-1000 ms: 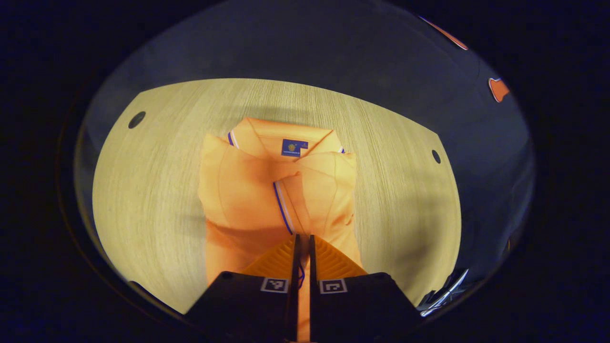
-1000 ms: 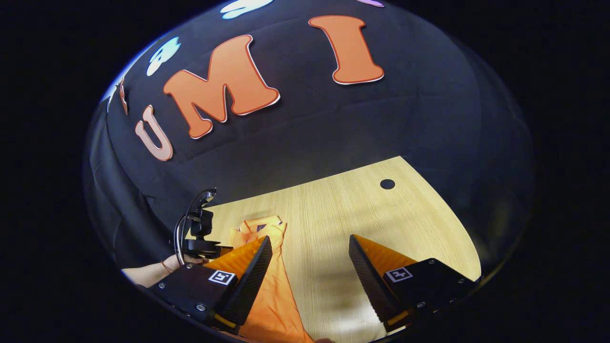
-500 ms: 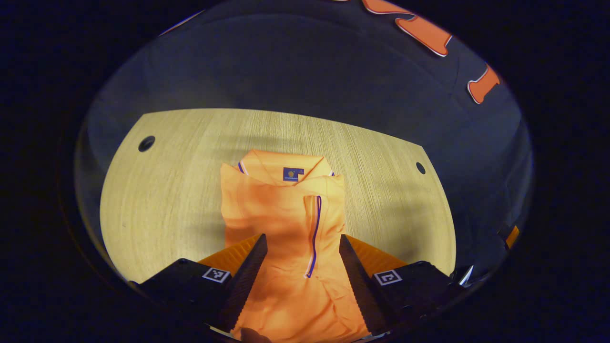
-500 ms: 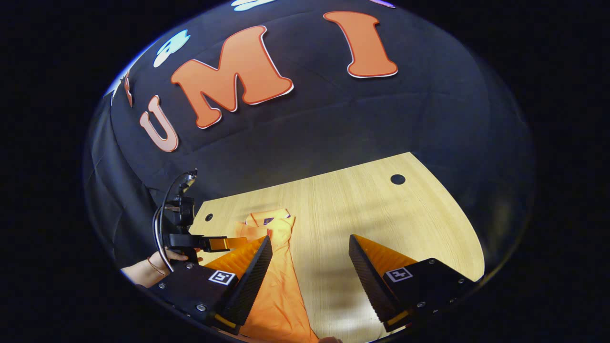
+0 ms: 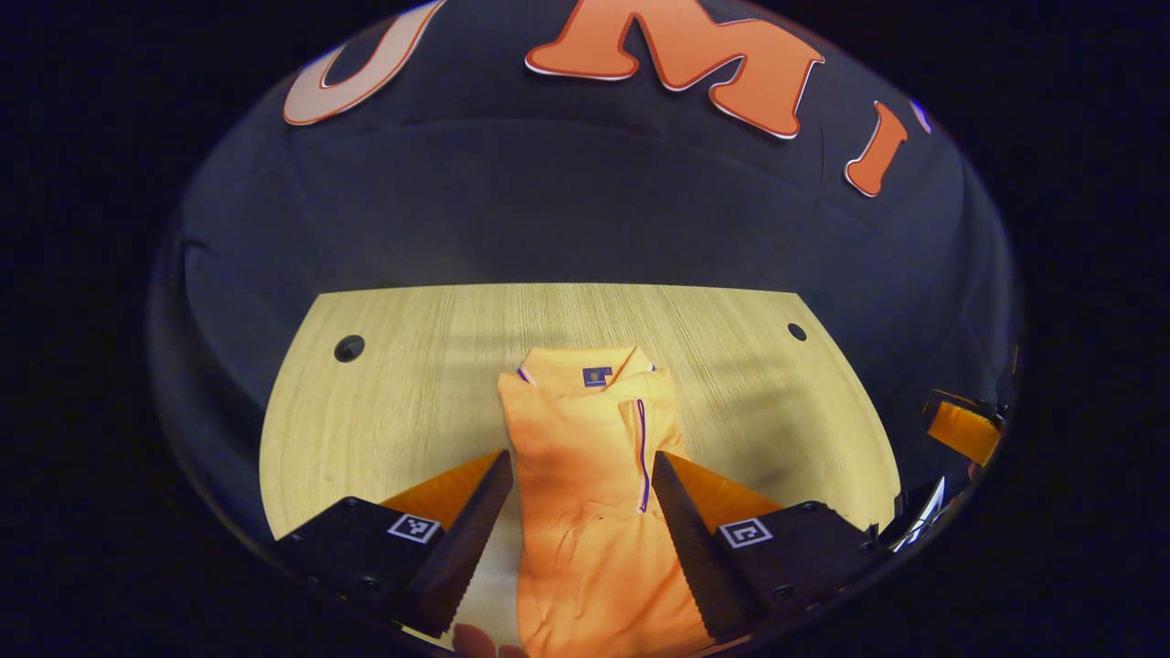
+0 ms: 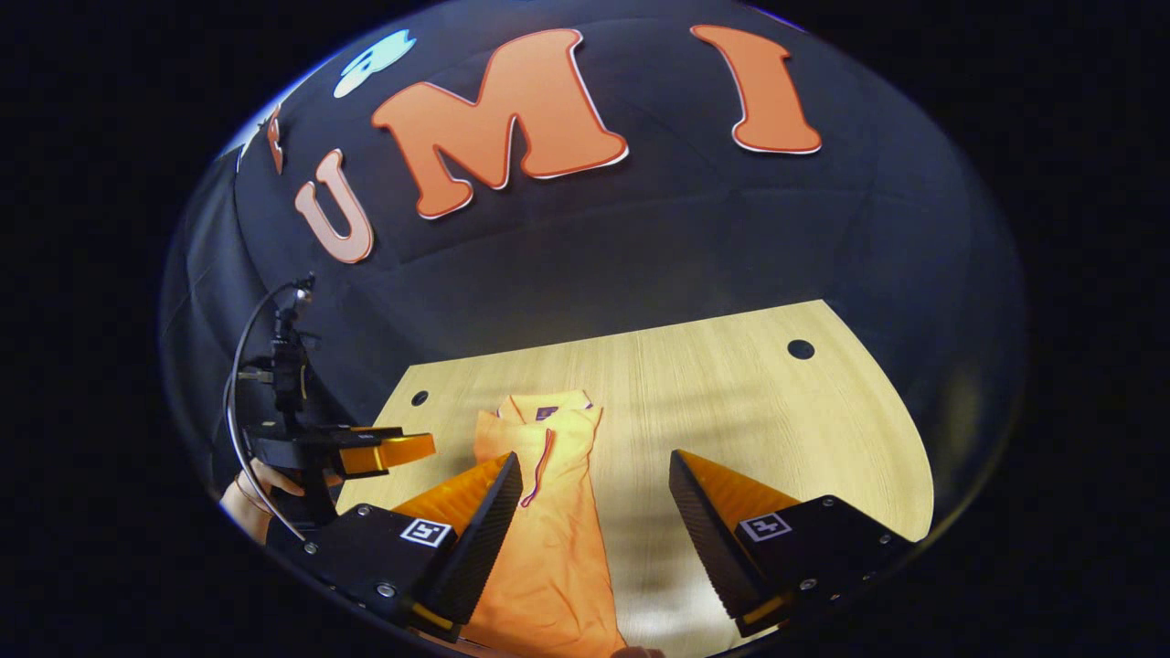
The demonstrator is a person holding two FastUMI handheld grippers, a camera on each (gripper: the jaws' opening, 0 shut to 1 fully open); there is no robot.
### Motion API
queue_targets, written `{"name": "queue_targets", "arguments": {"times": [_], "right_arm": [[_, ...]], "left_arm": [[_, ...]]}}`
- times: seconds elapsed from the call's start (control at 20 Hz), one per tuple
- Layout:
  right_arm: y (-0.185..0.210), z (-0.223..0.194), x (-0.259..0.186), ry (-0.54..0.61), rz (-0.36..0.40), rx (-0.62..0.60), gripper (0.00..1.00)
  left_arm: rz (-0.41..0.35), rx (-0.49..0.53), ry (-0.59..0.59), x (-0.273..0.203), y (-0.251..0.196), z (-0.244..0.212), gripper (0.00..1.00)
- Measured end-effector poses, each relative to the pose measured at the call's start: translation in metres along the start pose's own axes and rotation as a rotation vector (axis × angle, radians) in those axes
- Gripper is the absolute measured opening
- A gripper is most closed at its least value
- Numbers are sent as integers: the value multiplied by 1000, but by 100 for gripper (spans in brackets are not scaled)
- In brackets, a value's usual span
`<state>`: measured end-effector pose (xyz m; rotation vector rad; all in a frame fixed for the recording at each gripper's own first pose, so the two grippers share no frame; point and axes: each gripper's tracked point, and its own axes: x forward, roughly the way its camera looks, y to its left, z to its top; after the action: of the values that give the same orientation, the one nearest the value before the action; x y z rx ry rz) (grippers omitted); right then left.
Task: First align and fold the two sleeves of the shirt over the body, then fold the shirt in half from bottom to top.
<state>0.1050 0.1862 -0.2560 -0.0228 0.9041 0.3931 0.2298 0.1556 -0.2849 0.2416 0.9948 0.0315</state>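
Observation:
An orange polo shirt (image 5: 585, 493) lies flat on the wooden table (image 5: 384, 411), collar and blue neck label at the far end. Both sleeves lie over the body, and a cuff with blue-white trim (image 5: 643, 457) runs down the middle. My left gripper (image 5: 580, 457) hovers open above the shirt's lower half, with nothing between its fingers. In the right gripper view the shirt (image 6: 548, 530) sits left of centre. My right gripper (image 6: 594, 457) is open over the shirt's right edge and bare wood. A hand (image 6: 251, 484) holds the left gripper (image 6: 366, 451) at the far left.
The table has round cable holes near its far corners (image 5: 349, 348) (image 5: 797, 332) (image 6: 801, 349). Black cloth wall stands behind the table. The right gripper (image 5: 960, 429) shows at the right edge of the left gripper view. Bare wood (image 6: 777, 429) flanks the shirt on both sides.
The left gripper opened, let go of the trimmed sleeve onto the body, then pulled back and up. The right gripper stayed open and drew back slightly.

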Motion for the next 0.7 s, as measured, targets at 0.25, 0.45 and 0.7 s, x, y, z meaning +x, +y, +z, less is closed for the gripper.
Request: {"name": "queue_targets", "arguments": {"times": [0.25, 0.45, 0.7], "right_arm": [[21, -23, 7, 59, -5, -59, 99], [35, -51, -1, 110, -11, -87, 99], [39, -108, -4, 225, -51, -125, 99]], "left_arm": [[-49, -28, -3, -40, 2, -22, 95], [-65, -45, 16, -61, 8, -45, 94], [-25, -49, 47, -74, 25, -82, 95]]}}
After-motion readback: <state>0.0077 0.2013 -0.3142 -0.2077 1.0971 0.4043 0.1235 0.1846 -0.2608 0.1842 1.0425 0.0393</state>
